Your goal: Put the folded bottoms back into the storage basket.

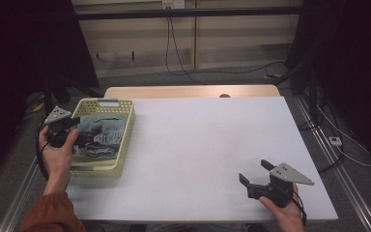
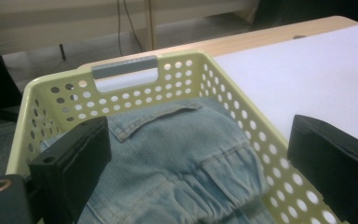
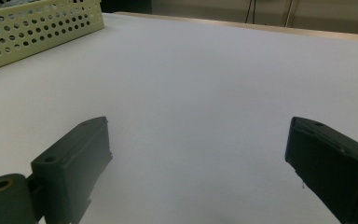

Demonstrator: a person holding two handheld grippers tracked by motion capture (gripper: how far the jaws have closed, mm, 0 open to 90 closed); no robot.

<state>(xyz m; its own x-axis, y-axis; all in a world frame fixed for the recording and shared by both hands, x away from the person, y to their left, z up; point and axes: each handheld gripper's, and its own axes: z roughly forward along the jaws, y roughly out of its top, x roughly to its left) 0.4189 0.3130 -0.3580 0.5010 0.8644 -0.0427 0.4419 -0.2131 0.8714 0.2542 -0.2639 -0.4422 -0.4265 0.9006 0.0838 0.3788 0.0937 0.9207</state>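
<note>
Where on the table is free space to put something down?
The white table is bare from the basket on its left side across to the right gripper near the front right corner. The basket is crowded: denim clothing fills it, with the left gripper over it.

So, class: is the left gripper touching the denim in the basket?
Cannot tell. In the left gripper view the open left gripper frames the denim, but neither contact nor gap shows plainly.
</note>
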